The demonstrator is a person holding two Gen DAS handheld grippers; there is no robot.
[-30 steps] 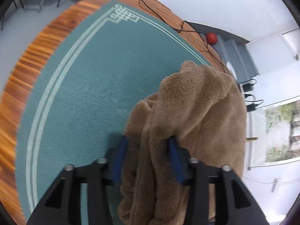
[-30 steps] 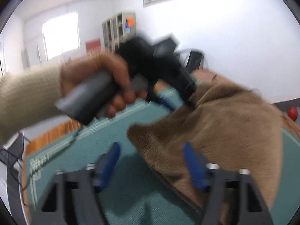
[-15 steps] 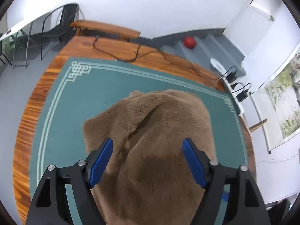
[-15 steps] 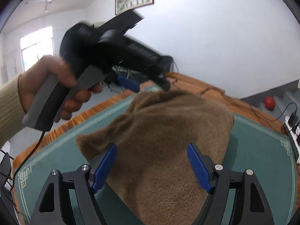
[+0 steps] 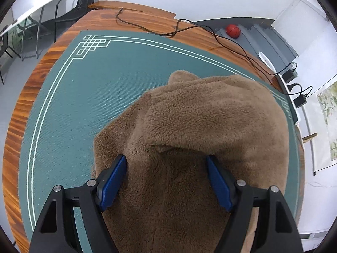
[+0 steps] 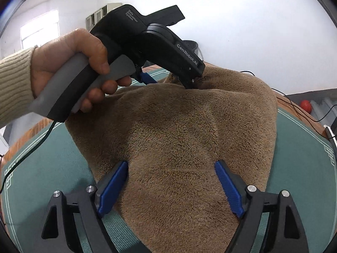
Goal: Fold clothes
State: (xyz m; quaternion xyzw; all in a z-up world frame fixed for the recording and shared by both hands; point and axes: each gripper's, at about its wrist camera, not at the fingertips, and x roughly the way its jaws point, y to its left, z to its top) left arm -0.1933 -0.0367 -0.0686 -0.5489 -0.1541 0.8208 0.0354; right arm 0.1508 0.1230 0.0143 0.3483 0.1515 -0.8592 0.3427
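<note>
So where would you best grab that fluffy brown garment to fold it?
Probably at a thin edge, not the bulky middle. The brown fleece garment lies heaped on the green mat; its left edge lies flat near the open right gripper. Coming in low from the left looks easiest.

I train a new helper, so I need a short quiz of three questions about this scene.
1. True or false: the left tool is shut on the fleece.
2. The fleece lies on: A) a green mat; B) a chair; C) bare floor.
3. Fill in: the pads of the right tool are ___.
Key: 1 false, it is open; 2 A; 3 blue.
</note>
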